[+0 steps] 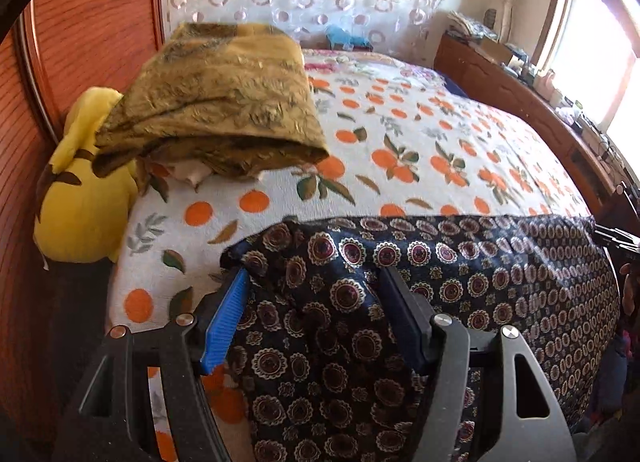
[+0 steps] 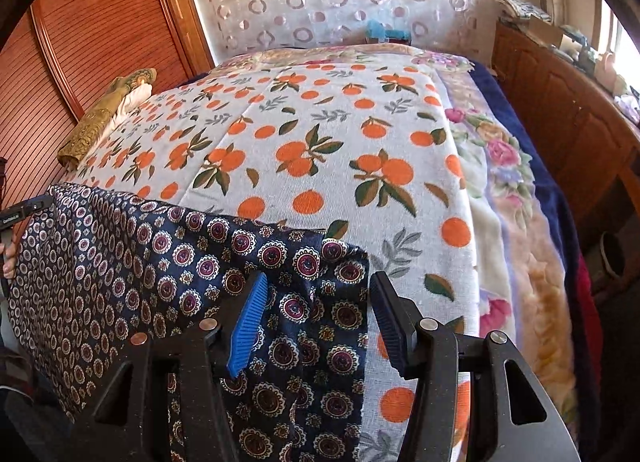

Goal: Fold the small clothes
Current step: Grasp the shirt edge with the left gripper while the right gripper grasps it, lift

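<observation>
Right gripper (image 2: 316,302) open over navy patterned cloth (image 2: 160,262) on orange-print bedspread (image 2: 320,133)

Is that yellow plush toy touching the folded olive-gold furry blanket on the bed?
Touching. In the left wrist view the olive-gold blanket overlaps the yellow plush toy's top, its corner draped against it with no gap visible.

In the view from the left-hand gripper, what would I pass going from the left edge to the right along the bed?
Wooden wardrobe door → yellow plush toy → folded olive blanket → orange-print bedspread → wooden cabinet → bright window.
</observation>
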Tool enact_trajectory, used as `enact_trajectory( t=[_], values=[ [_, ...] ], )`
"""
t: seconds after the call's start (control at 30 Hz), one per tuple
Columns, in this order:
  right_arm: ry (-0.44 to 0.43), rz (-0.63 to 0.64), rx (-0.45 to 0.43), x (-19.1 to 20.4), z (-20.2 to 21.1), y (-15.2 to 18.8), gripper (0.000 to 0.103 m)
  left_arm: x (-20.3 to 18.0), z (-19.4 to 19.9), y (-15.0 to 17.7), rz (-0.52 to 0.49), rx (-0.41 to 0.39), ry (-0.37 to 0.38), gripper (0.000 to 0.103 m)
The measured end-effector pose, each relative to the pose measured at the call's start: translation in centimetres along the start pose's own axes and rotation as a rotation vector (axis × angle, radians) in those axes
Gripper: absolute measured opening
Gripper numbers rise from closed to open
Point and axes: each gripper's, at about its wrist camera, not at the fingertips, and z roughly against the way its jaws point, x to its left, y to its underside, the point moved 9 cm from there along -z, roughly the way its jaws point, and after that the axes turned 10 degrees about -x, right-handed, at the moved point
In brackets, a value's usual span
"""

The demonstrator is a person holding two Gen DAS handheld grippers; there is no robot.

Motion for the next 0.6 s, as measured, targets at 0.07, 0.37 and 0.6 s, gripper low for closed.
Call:
enact_trajectory(
  t=[0.07, 0.37, 0.6],
  values=[
    [-0.004, -0.006, -0.009, 0.0, 0.0, 0.1, 0.055, 0.3, -0.5, 0.2, 0.007, 0.001, -0.012, 0.068],
    [-0.063, 0.028, 0.002, 2.0, 0.9, 1.2, 0.015, -0.8, -0.2, 0.1, -0.002, -0.003, 0.012, 0.018],
    [-0.088, 0.014, -0.069, 3.0, 3.9, 1.0, 0.005, -2.1, 3.0, -0.3, -0.025, -0.081, 0.052, 0.006]
  ],
)
